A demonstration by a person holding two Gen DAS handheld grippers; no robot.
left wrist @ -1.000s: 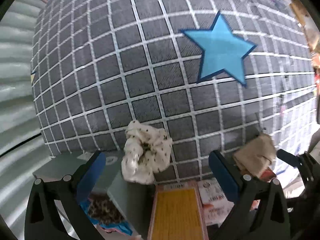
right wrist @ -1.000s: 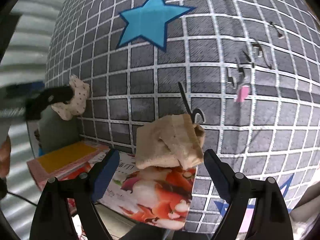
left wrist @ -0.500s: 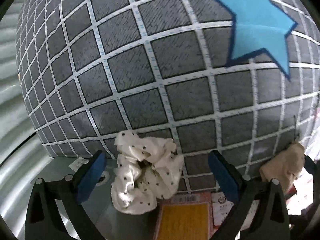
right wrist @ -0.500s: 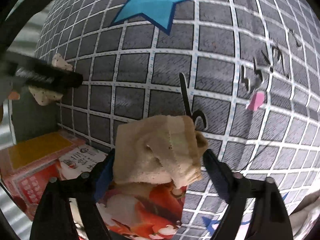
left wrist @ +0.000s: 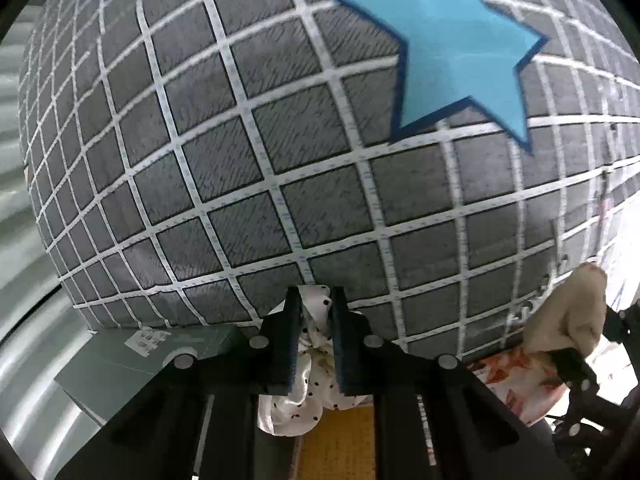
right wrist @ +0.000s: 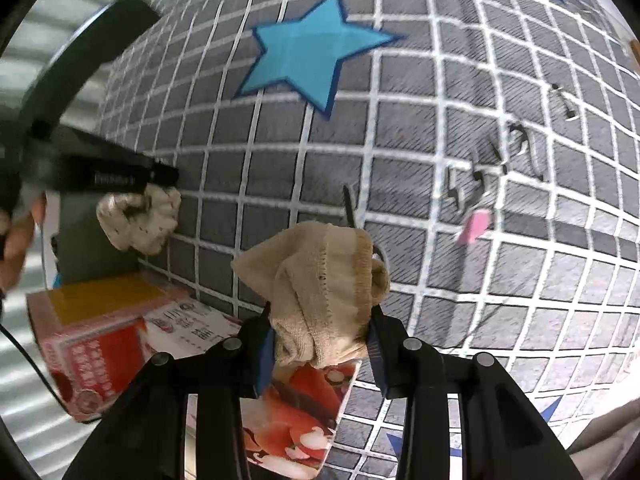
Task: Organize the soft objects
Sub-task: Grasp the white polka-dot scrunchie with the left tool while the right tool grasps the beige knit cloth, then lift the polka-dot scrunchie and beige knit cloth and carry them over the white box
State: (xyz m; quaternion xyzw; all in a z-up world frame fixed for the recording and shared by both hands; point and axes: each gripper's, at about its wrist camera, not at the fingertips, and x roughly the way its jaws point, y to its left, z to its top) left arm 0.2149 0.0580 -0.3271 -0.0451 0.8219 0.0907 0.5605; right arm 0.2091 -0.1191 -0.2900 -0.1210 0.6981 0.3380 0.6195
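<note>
My left gripper point(left wrist: 313, 300) is shut on a white black-dotted scrunchie point(left wrist: 308, 396), which bulges out below the fingers over a grey box. The scrunchie also shows in the right wrist view point(right wrist: 140, 220), pinched by the left gripper point(right wrist: 160, 176). My right gripper point(right wrist: 320, 336) is shut on a folded beige sock point(right wrist: 316, 280), held above a red printed box. The sock also shows at the right edge of the left wrist view point(left wrist: 568, 312).
A grey bedspread point(left wrist: 280, 160) with a white grid and a blue star point(left wrist: 452, 40) fills the background. A grey box point(left wrist: 160, 364), a yellow-topped red box point(right wrist: 92, 320) and a red printed box point(right wrist: 292, 416) lie below. Hair clips point(right wrist: 480, 184) lie on the spread at right.
Both grippers have closed: the left on the dotted scrunchie, the right on the beige sock. Both moved in closer to their objects beforehand.
</note>
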